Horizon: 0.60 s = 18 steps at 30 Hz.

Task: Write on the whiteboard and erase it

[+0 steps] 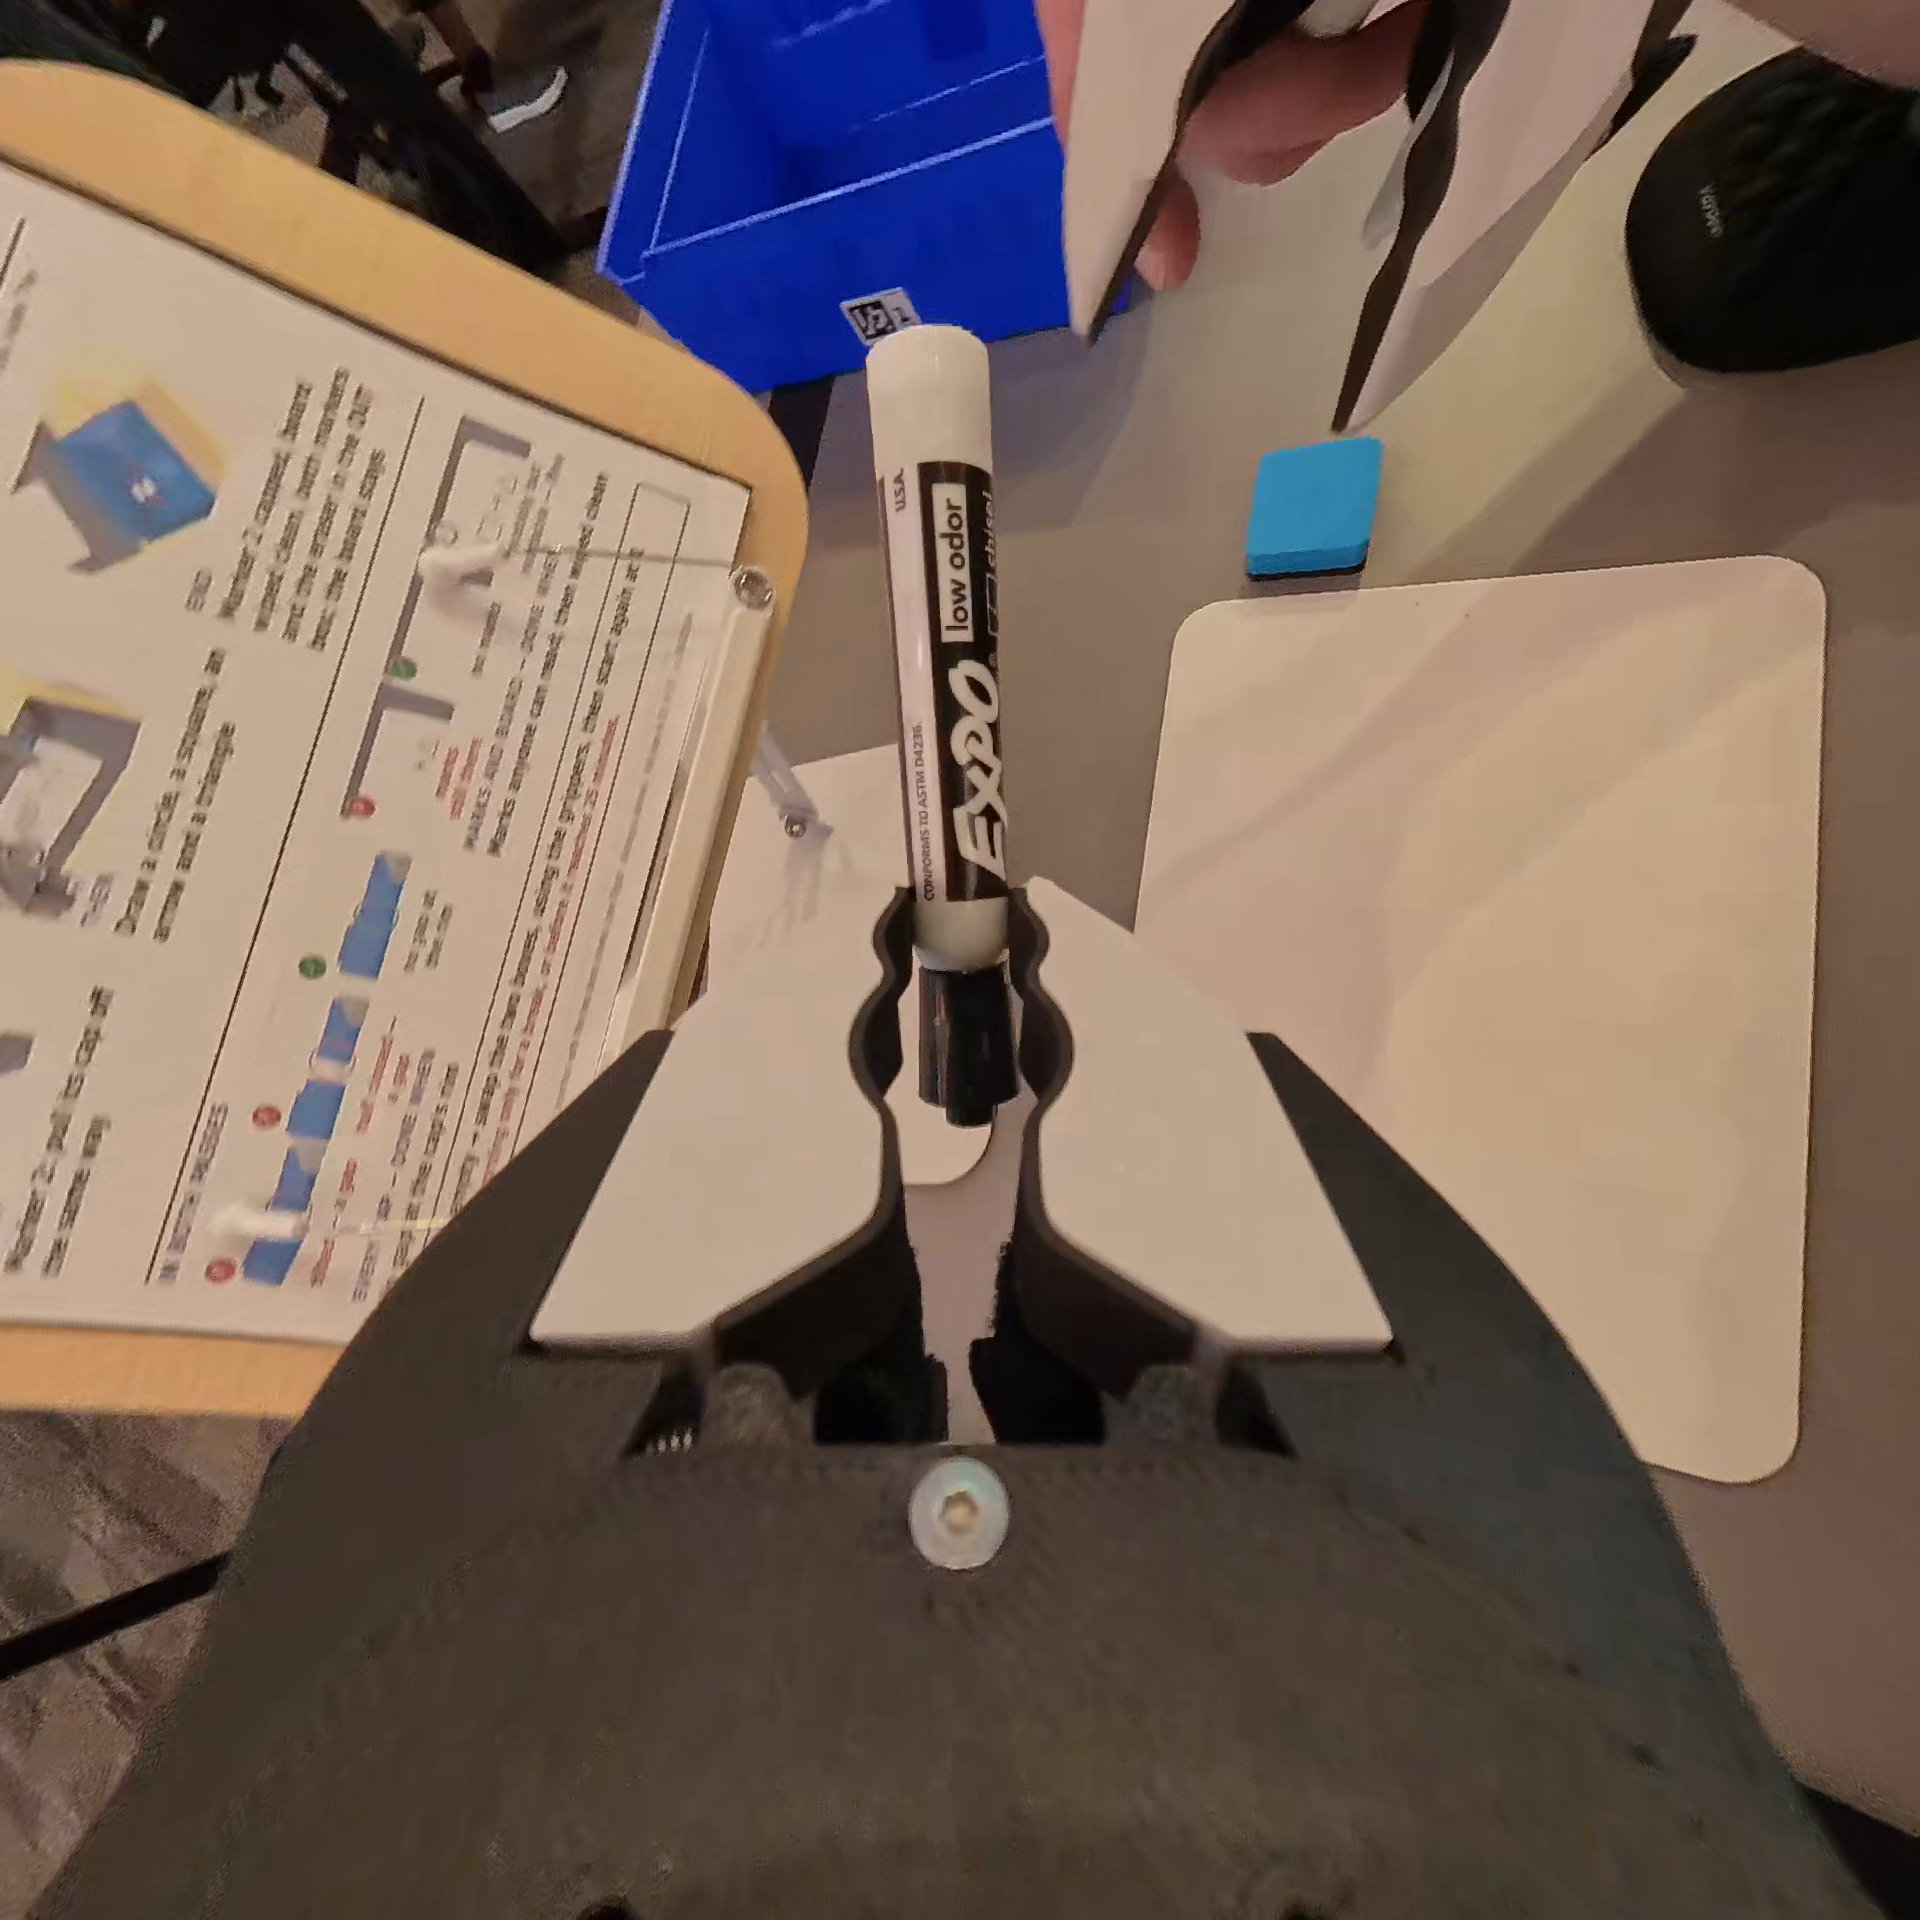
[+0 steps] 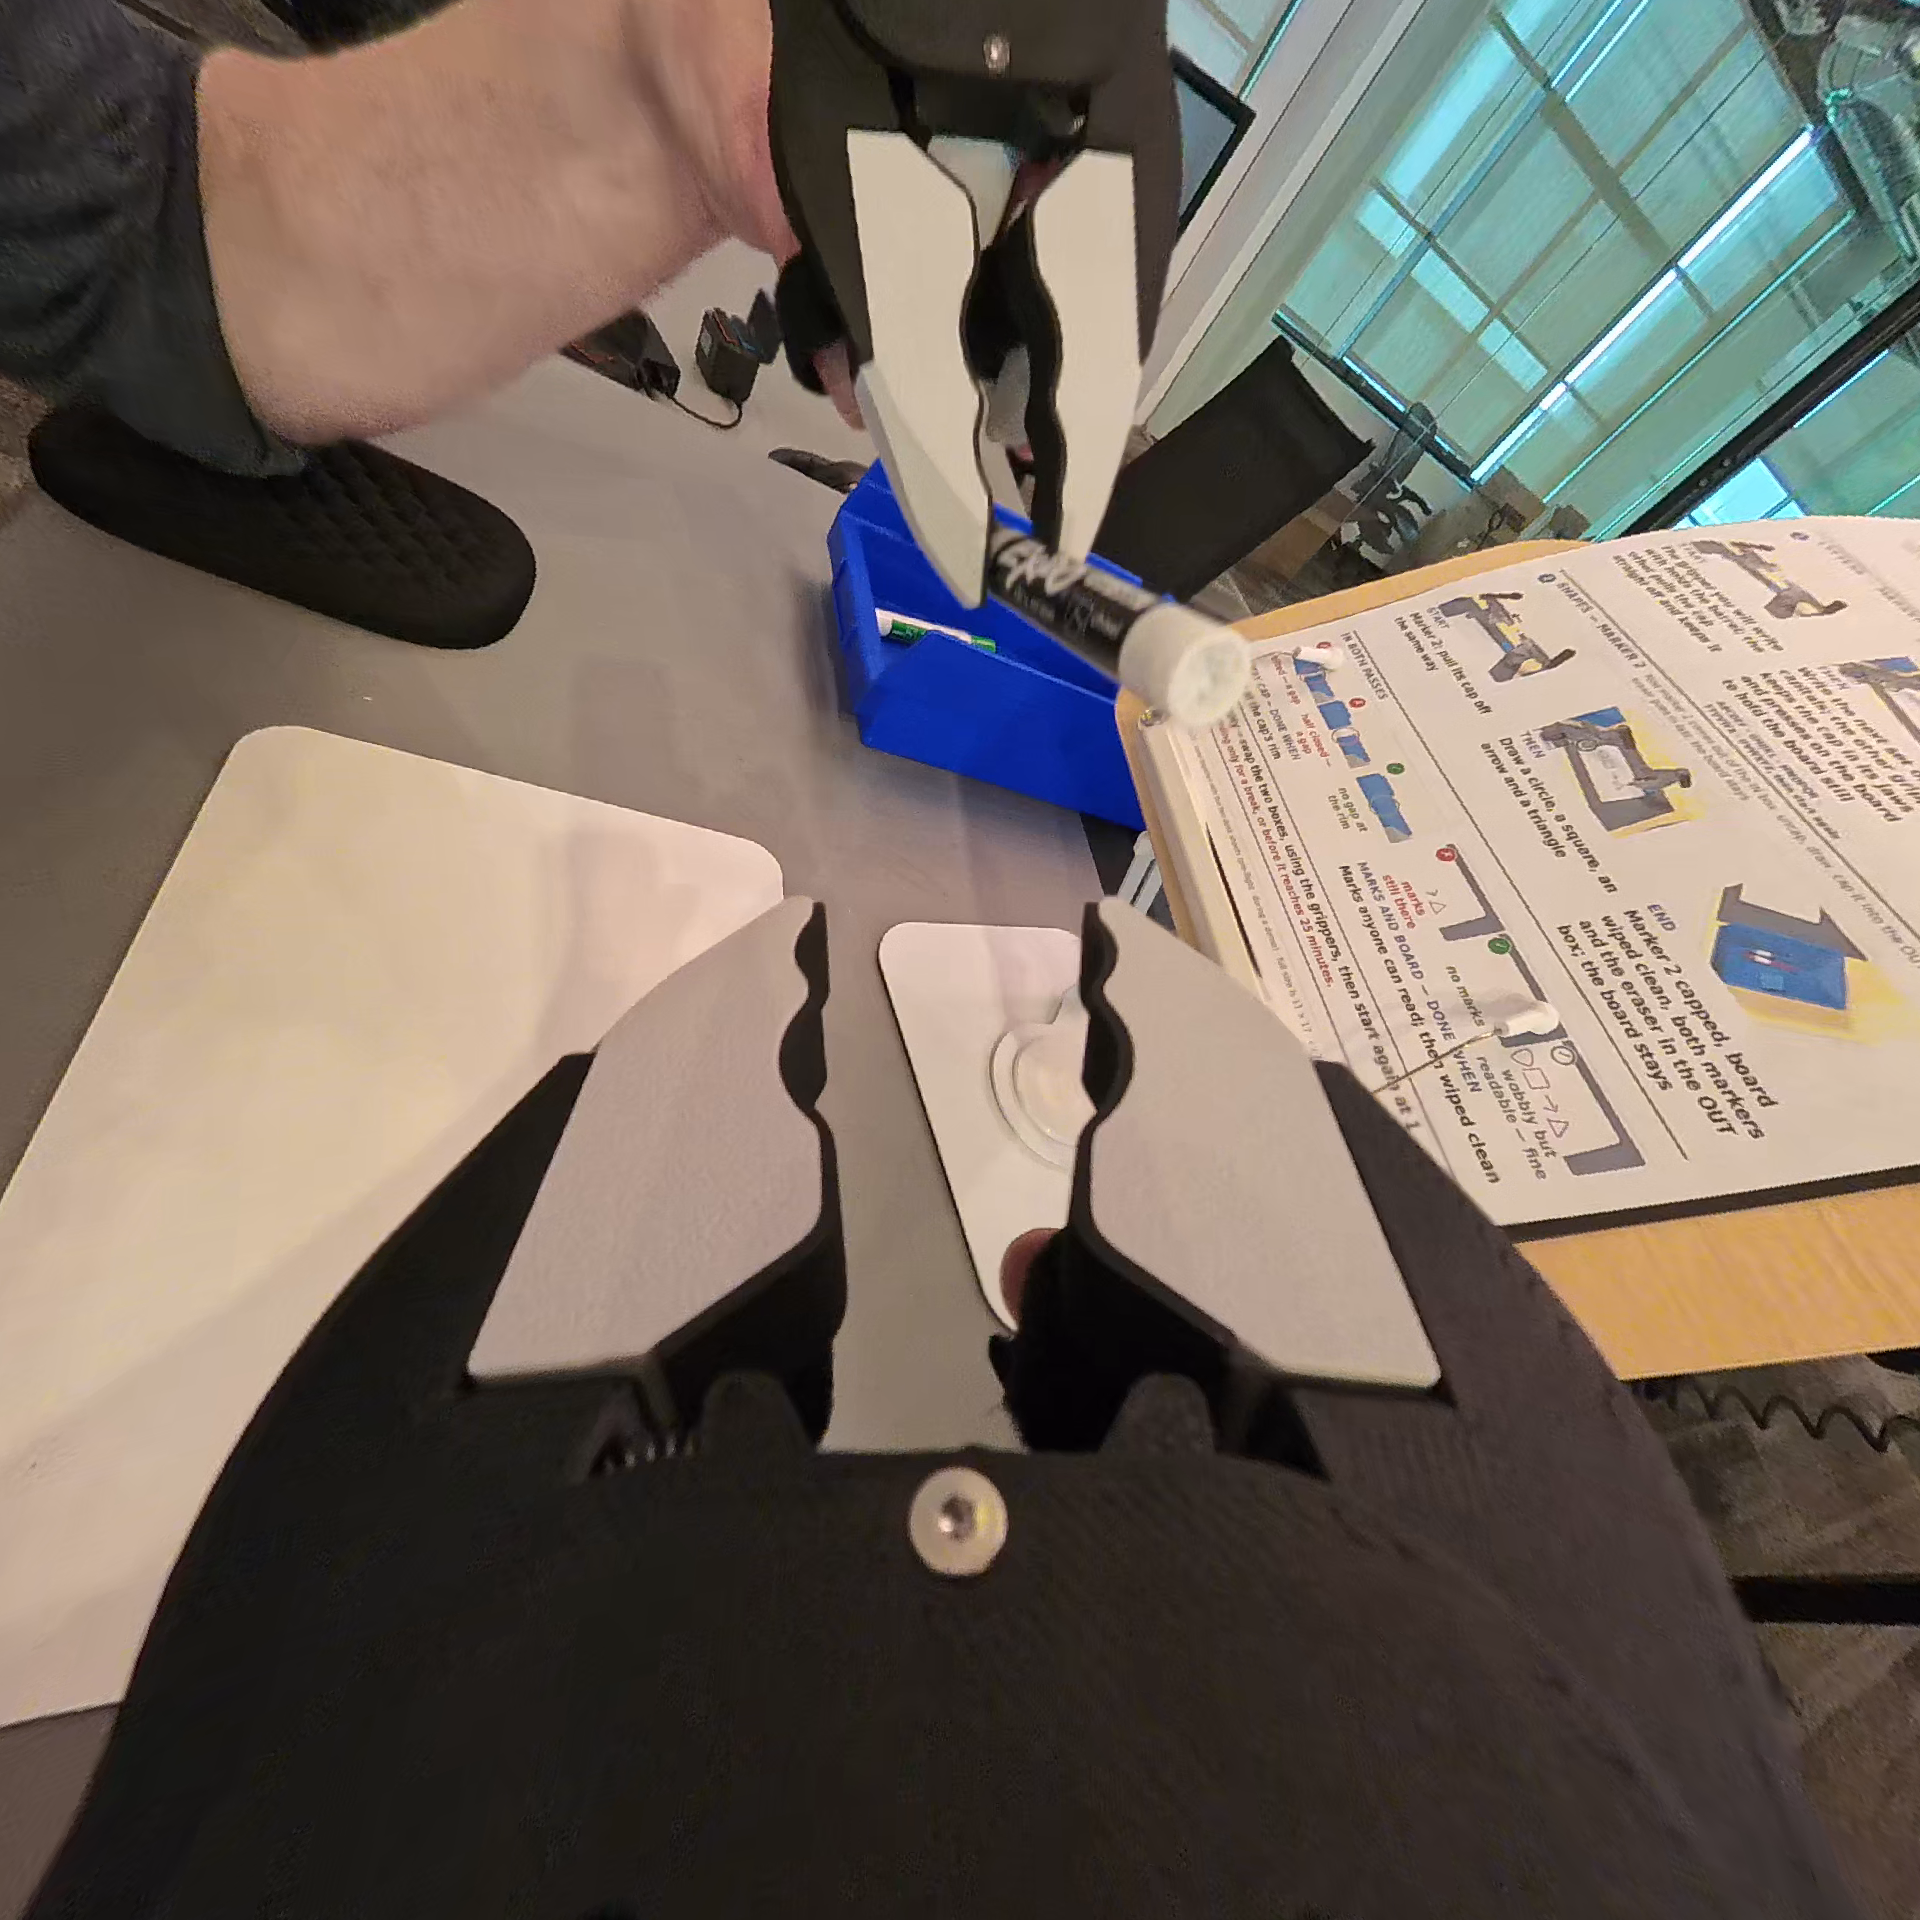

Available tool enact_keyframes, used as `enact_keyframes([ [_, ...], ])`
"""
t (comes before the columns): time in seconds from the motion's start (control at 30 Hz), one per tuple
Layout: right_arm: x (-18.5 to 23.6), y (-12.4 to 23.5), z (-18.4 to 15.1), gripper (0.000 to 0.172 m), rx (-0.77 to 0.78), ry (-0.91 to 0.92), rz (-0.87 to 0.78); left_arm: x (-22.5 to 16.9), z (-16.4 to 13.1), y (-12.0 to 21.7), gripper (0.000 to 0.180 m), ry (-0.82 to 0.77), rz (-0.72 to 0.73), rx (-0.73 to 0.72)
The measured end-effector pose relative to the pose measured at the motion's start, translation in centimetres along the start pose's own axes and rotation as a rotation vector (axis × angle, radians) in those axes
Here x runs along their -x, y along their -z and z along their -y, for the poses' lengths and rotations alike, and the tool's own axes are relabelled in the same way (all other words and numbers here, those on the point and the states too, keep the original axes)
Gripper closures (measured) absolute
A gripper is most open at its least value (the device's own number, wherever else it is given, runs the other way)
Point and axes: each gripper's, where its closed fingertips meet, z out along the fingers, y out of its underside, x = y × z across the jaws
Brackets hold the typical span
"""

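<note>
My left gripper (image 1: 961, 920) is shut on a marker (image 1: 935, 623) with a white barrel and a black label. The fingertips clamp the barrel near its black end, and the white rear end points forward. The right wrist view shows the same gripper (image 2: 1023, 561) holding the marker (image 2: 1143, 639) in the air above the blue bin. My right gripper (image 2: 951, 925) is open and empty, low over the grey table beside the whiteboard (image 2: 364, 1039). The whiteboard (image 1: 1507, 935) lies flat and shows no marks. A blue eraser (image 1: 1314, 506) lies just beyond its far edge.
A blue bin (image 2: 987, 727) holds a green-labelled marker (image 2: 935, 636). An instruction sheet on a tilted wooden board (image 2: 1558, 883) stands to the right. A small white plate (image 2: 956, 987) lies under my right fingers. A black pad (image 2: 312, 540) lies at the far left, near a person's hand (image 2: 468, 208).
</note>
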Motion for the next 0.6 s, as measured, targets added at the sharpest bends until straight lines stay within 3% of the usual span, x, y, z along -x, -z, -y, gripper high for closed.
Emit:
enact_keyframes([
  [0.03,0.0,0.0,0.1,0.123,-0.005,0.000,-0.001,-0.2,0.4,-0.4,0.162,-0.015,-0.008,-0.003],
  [0.3,0.6,-0.5,0.0,0.117,-0.017,0.004,0.029,-3.0,0.4,-2.6,0.162,-0.116,-0.079,0.026],
  [0.6,0.9,-1.5,-0.6,0.124,-0.023,0.001,0.033,-5.0,0.8,-3.3,0.162,-0.151,-0.133,0.009],
])
